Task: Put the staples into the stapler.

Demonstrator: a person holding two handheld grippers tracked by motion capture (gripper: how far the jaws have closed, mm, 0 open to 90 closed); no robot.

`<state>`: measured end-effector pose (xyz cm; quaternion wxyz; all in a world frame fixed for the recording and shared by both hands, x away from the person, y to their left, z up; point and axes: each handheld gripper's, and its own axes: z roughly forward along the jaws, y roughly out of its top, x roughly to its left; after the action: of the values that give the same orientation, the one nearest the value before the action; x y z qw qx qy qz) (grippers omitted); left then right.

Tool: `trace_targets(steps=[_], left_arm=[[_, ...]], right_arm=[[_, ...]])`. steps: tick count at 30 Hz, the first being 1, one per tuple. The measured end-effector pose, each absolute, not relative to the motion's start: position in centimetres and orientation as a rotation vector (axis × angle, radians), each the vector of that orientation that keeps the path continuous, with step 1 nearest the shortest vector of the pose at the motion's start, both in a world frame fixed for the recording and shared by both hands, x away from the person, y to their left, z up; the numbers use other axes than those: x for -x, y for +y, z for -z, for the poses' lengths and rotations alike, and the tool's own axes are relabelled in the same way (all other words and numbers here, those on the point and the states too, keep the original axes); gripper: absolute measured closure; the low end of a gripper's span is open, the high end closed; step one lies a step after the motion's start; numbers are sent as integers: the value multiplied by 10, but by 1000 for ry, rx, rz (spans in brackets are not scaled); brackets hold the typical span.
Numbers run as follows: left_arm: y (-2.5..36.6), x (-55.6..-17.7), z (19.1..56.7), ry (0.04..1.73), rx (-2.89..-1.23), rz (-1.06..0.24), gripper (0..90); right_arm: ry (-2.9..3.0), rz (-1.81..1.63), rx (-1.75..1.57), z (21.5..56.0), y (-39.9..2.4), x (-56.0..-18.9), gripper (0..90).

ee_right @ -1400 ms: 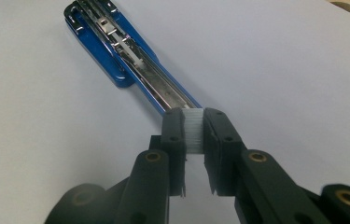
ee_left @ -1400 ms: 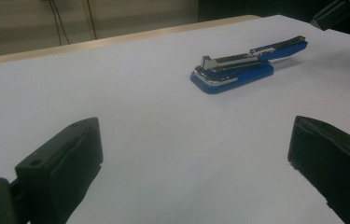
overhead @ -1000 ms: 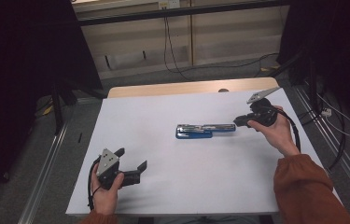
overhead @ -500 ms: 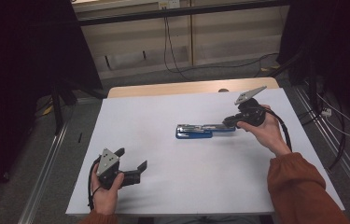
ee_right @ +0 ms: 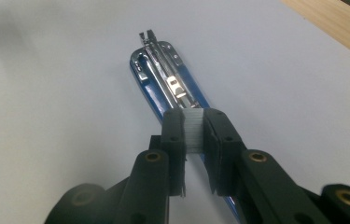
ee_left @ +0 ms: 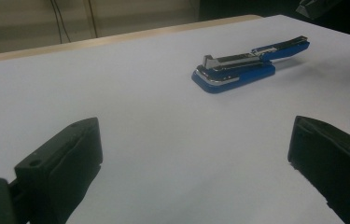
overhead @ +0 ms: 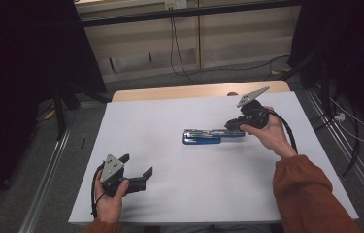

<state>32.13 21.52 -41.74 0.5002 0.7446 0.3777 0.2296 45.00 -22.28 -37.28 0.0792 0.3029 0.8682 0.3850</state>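
On the white table (overhead: pixel 170 194): a blue and chrome stapler (overhead: pixel 212 136) lies flat, opened out lengthwise, roughly at the middle of the sheet.
Stapler, as my right gripper view has it: its chrome magazine channel (ee_right: pixel 163 70) faces up, and the blue body runs away from my jaws toward the far end.
Right gripper (overhead: pixel 232 127): I hold it at the stapler's right end, jaws drawn narrow and clamped on a small block of silver staples (ee_right: pixel 193 130), which sits just above the stapler's near end.
Staple strip: upright between my two black pads, touching both.
Right hand (overhead: pixel 267 133): wrapped around the gripper body, to the right of the stapler, orange sleeve (overhead: pixel 310 194) behind it.
Left gripper (overhead: pixel 136 167): well apart from the stapler, toward the near left of the table, jaws spread wide with nothing between them.
Left gripper view: the stapler (ee_left: pixel 242 67) lies ahead, beyond and between my open jaws, on bare white surface.
Wooden table edge (overhead: pixel 194 91): beyond the stapler, along the far side of the white sheet.
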Motion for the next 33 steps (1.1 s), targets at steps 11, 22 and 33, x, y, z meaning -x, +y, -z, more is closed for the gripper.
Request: trace_targets(steps=[11,22,33], left_arm=[[215,-319,416,909,-1792,-548,32],[214,-319,415,894,-1806,-567,32],[214,-320,416,892,-1806,-563,32]], right_arm=[[2617,-1149,-886,375,-207,-456,793],[2639,-1145,-832,375,-187,-462,793],[2662,-1135,-797,380,-170,-467,793]])
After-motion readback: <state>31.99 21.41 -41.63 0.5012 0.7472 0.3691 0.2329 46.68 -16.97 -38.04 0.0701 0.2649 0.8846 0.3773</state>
